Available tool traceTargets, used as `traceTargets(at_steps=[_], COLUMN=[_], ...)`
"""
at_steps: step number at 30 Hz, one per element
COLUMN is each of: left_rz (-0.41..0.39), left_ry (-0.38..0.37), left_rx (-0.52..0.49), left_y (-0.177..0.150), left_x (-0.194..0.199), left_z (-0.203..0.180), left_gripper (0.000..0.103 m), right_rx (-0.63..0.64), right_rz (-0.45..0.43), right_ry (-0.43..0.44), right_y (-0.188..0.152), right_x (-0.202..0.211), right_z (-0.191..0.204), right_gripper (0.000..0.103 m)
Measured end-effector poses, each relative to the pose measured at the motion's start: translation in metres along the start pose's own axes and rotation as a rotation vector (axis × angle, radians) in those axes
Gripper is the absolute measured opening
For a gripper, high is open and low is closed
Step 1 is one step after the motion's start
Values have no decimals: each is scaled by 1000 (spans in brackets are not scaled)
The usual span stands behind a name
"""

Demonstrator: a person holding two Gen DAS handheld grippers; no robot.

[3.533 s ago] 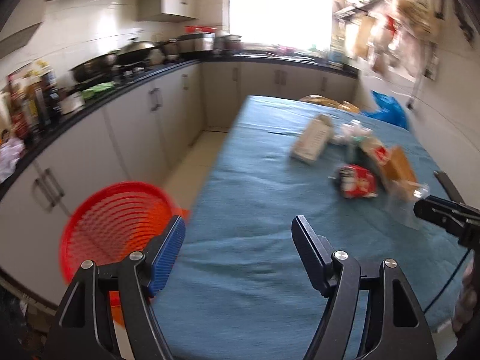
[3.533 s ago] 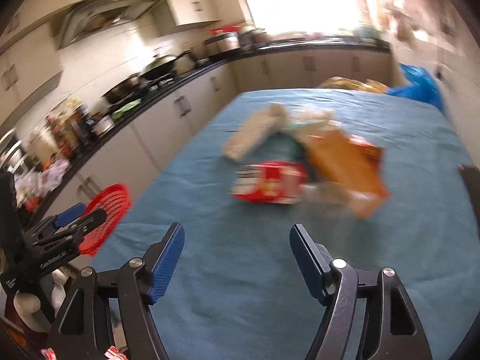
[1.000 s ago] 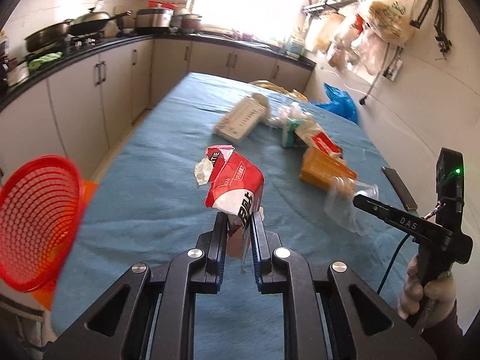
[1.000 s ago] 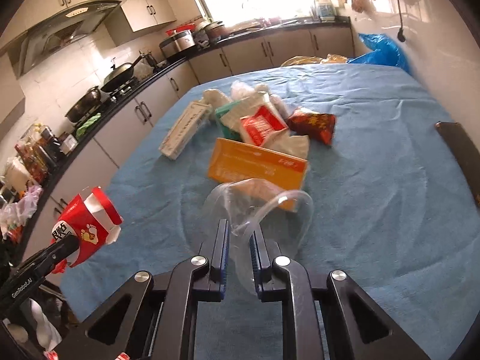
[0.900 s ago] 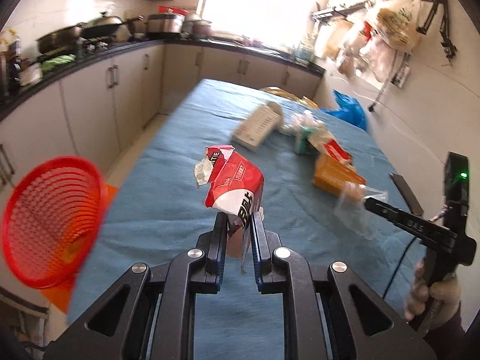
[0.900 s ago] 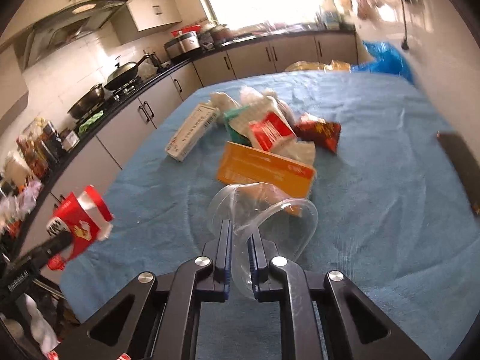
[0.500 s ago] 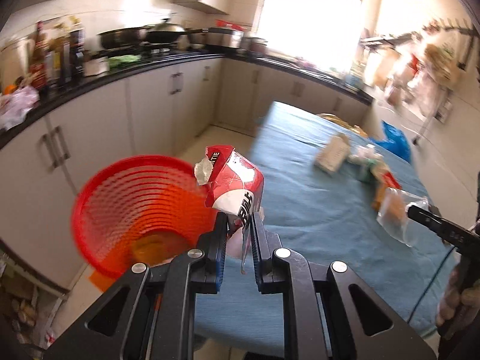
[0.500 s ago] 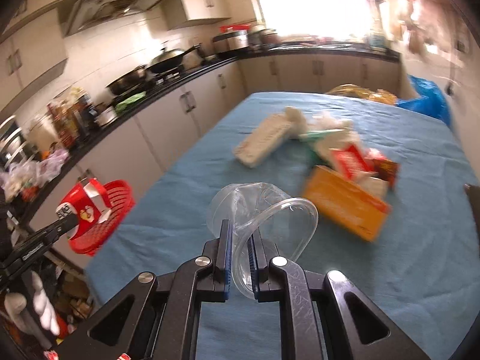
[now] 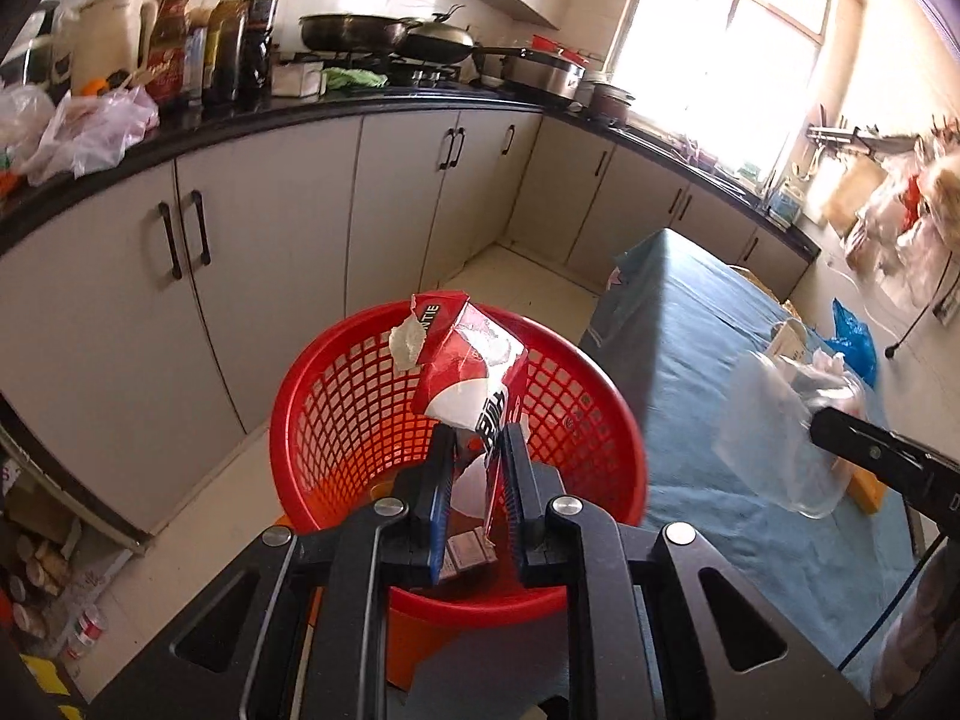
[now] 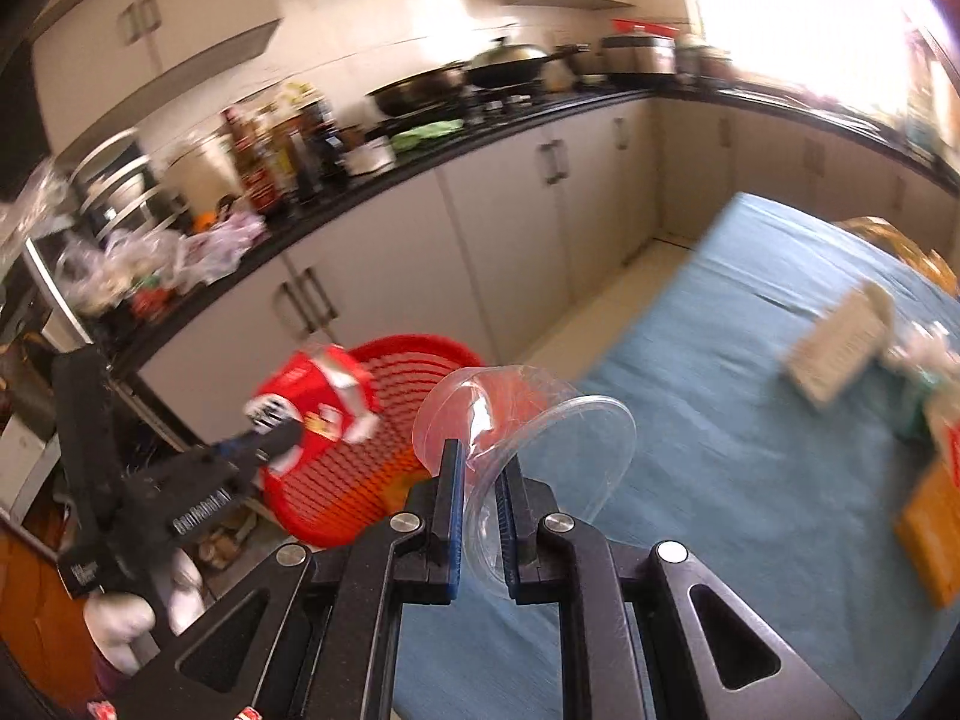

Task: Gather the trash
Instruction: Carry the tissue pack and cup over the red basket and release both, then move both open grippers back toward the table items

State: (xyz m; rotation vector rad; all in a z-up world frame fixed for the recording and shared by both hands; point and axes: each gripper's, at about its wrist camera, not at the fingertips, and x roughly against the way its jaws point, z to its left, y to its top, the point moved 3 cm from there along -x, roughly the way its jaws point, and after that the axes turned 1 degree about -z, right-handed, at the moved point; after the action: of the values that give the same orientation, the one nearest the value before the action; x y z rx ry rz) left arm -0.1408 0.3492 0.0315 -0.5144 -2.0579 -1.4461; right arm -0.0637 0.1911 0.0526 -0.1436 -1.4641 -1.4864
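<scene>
One red basket (image 9: 372, 396), one red carton (image 9: 462, 372), one clear cup (image 10: 528, 420), two tools.

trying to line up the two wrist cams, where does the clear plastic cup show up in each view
Left wrist view: the clear plastic cup is at the right, over the blue table, shut in the right gripper.
Right wrist view: the cup is at centre, clamped by its rim, just above the jaws.
Shared landmark: the red basket, centre in the left view, left of the cup in the right.
</scene>
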Motion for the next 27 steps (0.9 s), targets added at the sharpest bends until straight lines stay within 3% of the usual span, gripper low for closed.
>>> traceTargets(at_steps=[5,7,9,10,23,27], left_rz=[-1,-3,-16,-23,-92,-96], left_ry=[-7,-8,1,9,143,193], left_rx=[56,70,72,69,4,-31], left_y=[0,0,0,0,-2,-6], left_x=[-1,2,6,9,33,36], left_z=[15,18,21,21,12,1], left_gripper=[25,31,38,39,62,65], right_rx=[25,10,-2,-4,-56,-68], right_rz=[28,29,33,32,43,40], right_ry=[61,82,89,87,15,-5], right_y=[12,14,15,15,0,-9], right_x=[-39,-48,-56,-58,-40,-30], right_z=[29,31,33,34,3,-8], right_gripper=[12,18,37,42,51,55])
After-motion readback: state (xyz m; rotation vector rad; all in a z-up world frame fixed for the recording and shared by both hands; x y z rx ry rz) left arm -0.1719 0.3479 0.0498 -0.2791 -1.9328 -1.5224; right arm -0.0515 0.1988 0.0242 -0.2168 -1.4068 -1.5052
